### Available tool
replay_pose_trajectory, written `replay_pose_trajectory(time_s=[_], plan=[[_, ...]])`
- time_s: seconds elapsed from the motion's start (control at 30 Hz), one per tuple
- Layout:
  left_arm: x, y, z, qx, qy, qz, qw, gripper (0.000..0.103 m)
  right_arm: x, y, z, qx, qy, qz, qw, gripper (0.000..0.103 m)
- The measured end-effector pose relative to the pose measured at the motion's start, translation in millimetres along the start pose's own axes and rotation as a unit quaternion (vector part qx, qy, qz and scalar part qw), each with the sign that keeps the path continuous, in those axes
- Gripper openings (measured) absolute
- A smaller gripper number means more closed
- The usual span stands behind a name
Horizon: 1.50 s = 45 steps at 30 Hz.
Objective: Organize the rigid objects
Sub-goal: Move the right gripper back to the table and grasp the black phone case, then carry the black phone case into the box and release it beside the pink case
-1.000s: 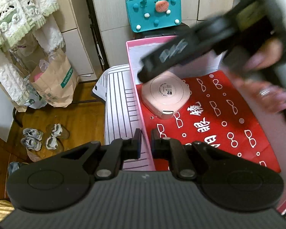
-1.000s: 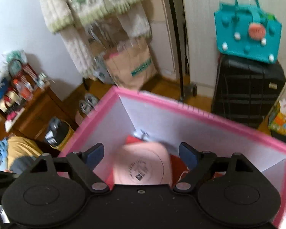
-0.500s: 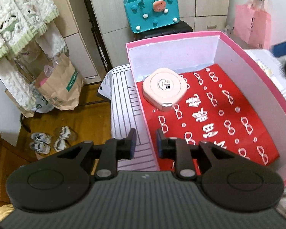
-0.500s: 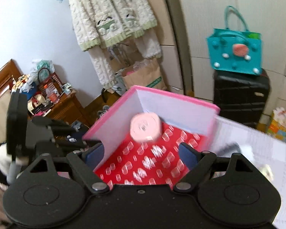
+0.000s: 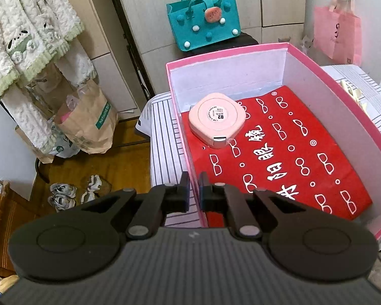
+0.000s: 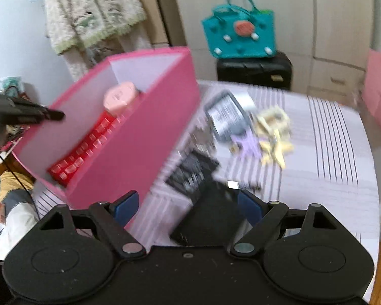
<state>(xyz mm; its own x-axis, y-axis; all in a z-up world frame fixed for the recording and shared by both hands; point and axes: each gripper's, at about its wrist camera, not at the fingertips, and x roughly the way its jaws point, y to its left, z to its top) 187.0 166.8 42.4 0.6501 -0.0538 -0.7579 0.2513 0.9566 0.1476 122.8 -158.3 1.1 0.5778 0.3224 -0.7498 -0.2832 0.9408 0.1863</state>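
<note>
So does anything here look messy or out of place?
Mostly the loose heap on the striped tablecloth beside the pink cardboard box: pale yellow clips, a grey packet and dark flat items lie jumbled. Only the pink rounded case is boxed.

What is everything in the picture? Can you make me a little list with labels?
box: pink box, open on top, on the striped table
box floor: red paper with white glasses drawings
inside box: pink square case, near the back left corner
outside box: blurry small things on the table
left tongs: pinching the box's left wall
right tongs: open, holding nothing
</note>
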Motion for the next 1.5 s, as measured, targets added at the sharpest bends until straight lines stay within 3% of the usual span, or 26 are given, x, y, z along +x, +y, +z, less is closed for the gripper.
replay_pose_trajectory(time_s=[0.1,0.2,0.5,0.57,0.63,0.83,0.97,1.03,1.5], plan=[[-1.0,-2.5,-1.4,0.004,-0.003,0.005,1.0000,0.006,8.8,-5.9,-20.2,0.025,0.001,-0.027,0.999,0.088],[-1.0,-4.1,-1.1,0.008,-0.002,0.008,0.9999,0.006,17.8,-8.2,-34.1,0.046,0.012,-0.015,0.999,0.088],[-0.6,-4.6,-0.5,0.006,-0.002,0.006,1.0000,0.006,44.1,-5.9,-26.2,0.019,-0.009,-0.040,0.999,0.090],[-0.8,-4.0,-0.7,0.005,-0.001,0.005,1.0000,0.006,48.7,-1.8,-23.3,-0.004,-0.015,-0.069,0.998,0.085],[-0.6,-3.0,-0.8,0.004,0.000,0.003,1.0000,0.006,49.5,1.6,-21.7,-0.030,-0.018,-0.090,0.995,0.073],[-0.3,-4.6,-0.1,0.008,0.002,0.004,1.0000,0.006,46.6,-1.3,-16.8,-0.036,0.006,-0.085,0.996,0.070],[-0.6,-4.1,0.2,0.007,0.003,0.002,1.0000,0.006,44.5,-0.7,-20.7,-0.028,0.016,-0.077,0.997,0.075],[-0.6,-4.2,0.3,0.008,0.003,0.002,1.0000,0.007,42.9,-1.1,-23.2,-0.027,0.005,-0.076,0.997,0.068],[-1.5,-5.9,-0.5,0.025,0.003,0.002,0.9997,0.007,-8.1,-3.7,15.0,-0.030,-0.069,-0.049,0.996,0.067]])
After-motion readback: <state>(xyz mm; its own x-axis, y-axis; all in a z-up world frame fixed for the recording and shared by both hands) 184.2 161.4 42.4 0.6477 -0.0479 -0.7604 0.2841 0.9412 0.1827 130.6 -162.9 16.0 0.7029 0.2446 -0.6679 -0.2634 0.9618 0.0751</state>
